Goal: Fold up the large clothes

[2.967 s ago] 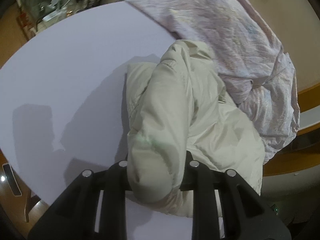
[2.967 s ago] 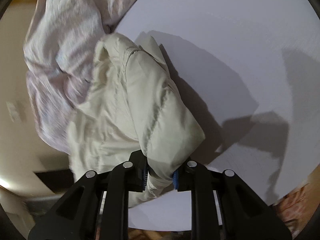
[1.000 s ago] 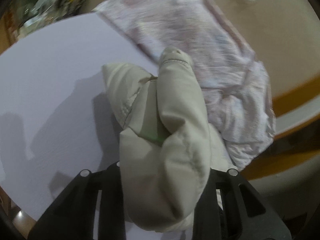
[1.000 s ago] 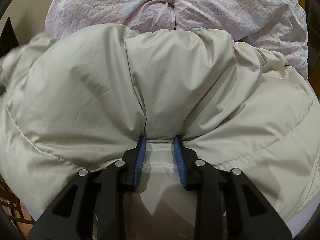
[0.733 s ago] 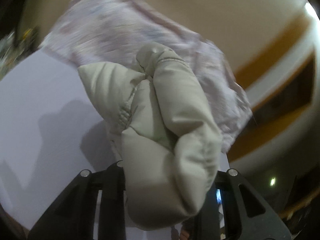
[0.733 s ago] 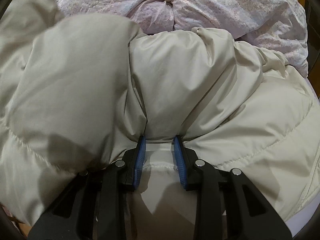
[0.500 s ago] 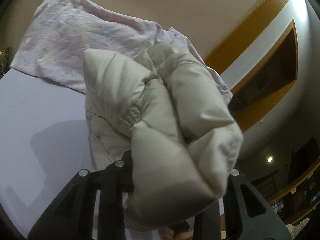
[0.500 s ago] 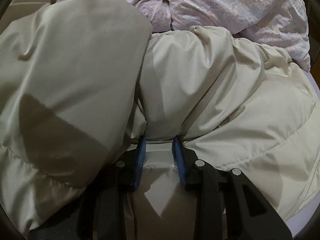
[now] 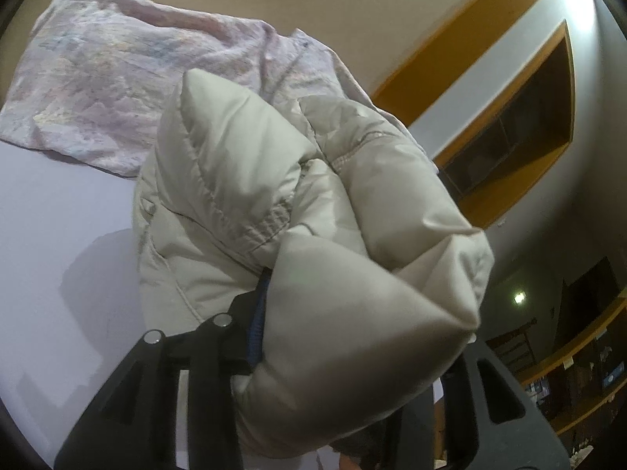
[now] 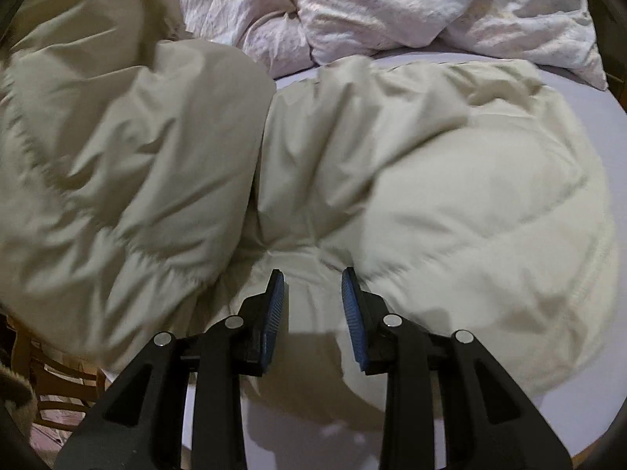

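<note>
1. Looking through my left wrist camera, I see the left gripper (image 9: pixel 345 337) with a thick fold of the cream puffer jacket (image 9: pixel 243 180) bunched between its jaws, which are opening as I watch; the padding still fills the gap and bulges over the right finger, hiding it.
2. From that bundle the jacket trails toward 11 o'clock down to the white table (image 9: pixel 51 235), where its lower part lies.
3. At 11 o'clock beyond it, a crumpled pale pink garment (image 9: pixel 117 70) rests on the table's far edge.
4. At 2 o'clock I make out an orange-trimmed wall shelf (image 9: pixel 521 117).
5. Switching to my right wrist camera, the right gripper (image 10: pixel 313 305) has its blue pads (image 10: pixel 274 309) pinched on a flat hem of the jacket (image 10: pixel 450 180), held partly apart by the cloth.
6. The jacket's bulk spreads from 9 to 3 o'clock across the table (image 10: pixel 580 90), with the pink garment (image 10: pixel 372 4) at 12 o'clock.
7. At 8 o'clock a wooden chair (image 10: pixel 43 376) shows below the table edge.
</note>
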The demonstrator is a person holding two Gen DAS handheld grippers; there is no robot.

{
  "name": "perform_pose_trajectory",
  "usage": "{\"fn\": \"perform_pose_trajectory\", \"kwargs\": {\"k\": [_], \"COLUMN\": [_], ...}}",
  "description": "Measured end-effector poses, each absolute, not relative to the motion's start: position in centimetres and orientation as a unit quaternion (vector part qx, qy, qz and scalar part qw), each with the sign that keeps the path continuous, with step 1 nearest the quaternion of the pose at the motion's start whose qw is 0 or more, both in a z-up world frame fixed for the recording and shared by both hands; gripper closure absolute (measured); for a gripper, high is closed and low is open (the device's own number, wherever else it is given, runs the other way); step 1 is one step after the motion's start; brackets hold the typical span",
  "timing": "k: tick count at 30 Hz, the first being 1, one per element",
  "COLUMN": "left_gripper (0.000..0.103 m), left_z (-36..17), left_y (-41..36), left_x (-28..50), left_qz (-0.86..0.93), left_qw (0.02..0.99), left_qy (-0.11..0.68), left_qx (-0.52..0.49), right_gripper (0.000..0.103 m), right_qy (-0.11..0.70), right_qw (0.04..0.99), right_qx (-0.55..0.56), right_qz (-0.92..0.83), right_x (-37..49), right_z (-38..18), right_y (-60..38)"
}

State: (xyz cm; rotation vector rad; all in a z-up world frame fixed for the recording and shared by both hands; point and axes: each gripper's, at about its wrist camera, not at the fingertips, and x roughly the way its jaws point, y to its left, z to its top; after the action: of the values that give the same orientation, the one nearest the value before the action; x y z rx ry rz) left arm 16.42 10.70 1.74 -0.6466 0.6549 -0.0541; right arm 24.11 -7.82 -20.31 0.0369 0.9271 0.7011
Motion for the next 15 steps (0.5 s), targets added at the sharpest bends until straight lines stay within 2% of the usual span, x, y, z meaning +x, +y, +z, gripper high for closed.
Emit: {"fn": "perform_pose_trajectory", "kwargs": {"k": [11,14,15], "left_gripper": [0.054,0.048,0.043], "left_z": [-0.2,-1.2,-1.5], "left_y": [2.0,-0.9,-1.6], "left_x": [21.9,23.6,24.0], "left_qz": [-0.098,-0.119,-0.126], "left_qw": [0.882,0.873,0.869], "left_qy": [0.376,0.408,0.416], "left_qx": [-0.267,-0.241,-0.237], "right_gripper": [0.068,0.065,0.065], "right_qy": [0.419,0.43,0.435], "right_qw": [0.865,0.866,0.865], "right_qx": [0.038,0.066,0.078], "right_qz": [0.273,0.246,0.238], "right_x": [22.6,23.0,23.2], "right_z": [-20.3,-21.2,-21.5], "right_y": [-15.8,-18.4,-19.2]}}
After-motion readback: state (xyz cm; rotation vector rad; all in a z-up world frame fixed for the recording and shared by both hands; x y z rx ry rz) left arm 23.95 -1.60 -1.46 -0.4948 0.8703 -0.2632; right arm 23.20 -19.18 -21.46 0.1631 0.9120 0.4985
